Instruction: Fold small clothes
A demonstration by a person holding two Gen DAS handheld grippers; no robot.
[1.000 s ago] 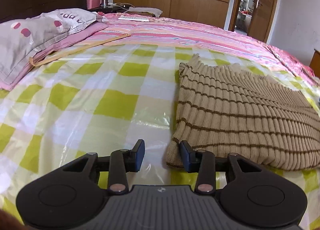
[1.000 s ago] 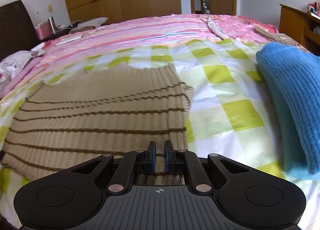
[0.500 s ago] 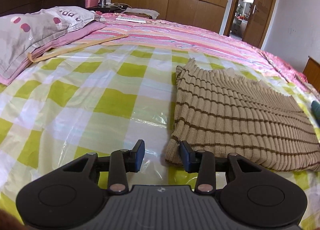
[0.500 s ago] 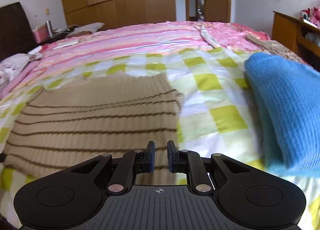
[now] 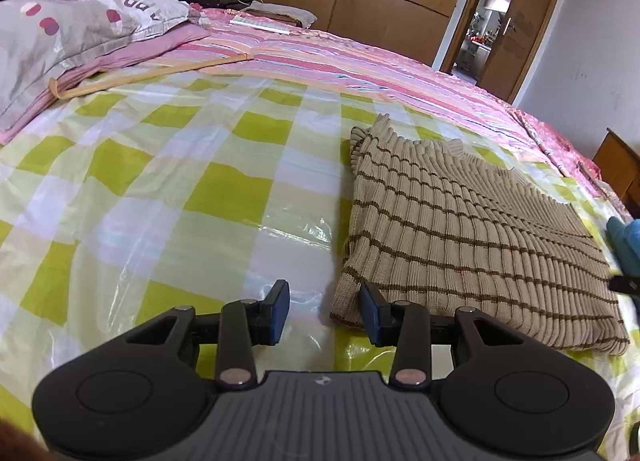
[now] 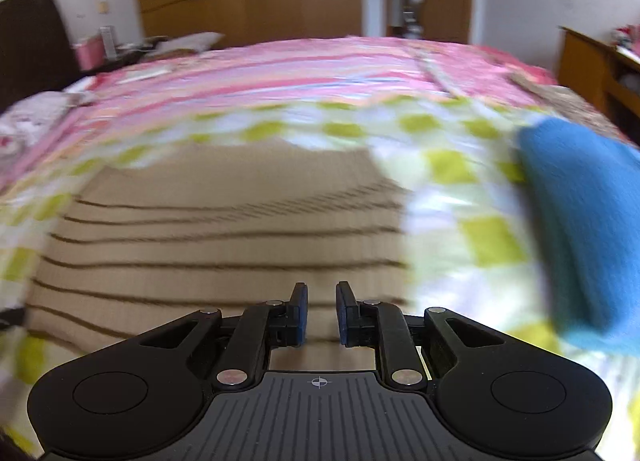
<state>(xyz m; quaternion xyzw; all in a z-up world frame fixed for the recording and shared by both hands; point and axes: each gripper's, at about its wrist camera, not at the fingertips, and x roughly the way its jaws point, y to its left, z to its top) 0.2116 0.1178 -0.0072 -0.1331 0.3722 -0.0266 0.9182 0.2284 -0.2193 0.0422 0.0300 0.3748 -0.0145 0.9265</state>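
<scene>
1. I had the left gripper [image 5: 324, 311] low over the bed, its jaws parted by a moderate gap with nothing between them; only the glossy checked sheet [image 5: 168, 197] showed in the gap.
2. The striped beige sweater [image 5: 460, 237], the task's garment, lay folded flat on that sheet at about 2 o'clock from the left gripper. Its near-left corner sat just beside the right-hand pad [image 5: 370, 319]; I could not tell whether pad and knit touched.
3. In my right wrist view the picture was smeared by motion. The right gripper [image 6: 319, 313] hung above the sweater [image 6: 224, 237], its jaws opening and only a narrow gap apart, with no cloth between the pads.
4. From the right gripper the sweater filled the view from 9 to 12 o'clock, its right edge running up toward 1 o'clock.
5. A blue knit garment [image 6: 588, 229] lay on the sheet at 2 o'clock from the right gripper, apart from the sweater.
6. In the left view a grey spotted pillow [image 5: 68, 37] rested at 10 o'clock near the headboard, on the pink striped bedspread [image 5: 360, 61] that covered the far half of the bed.
</scene>
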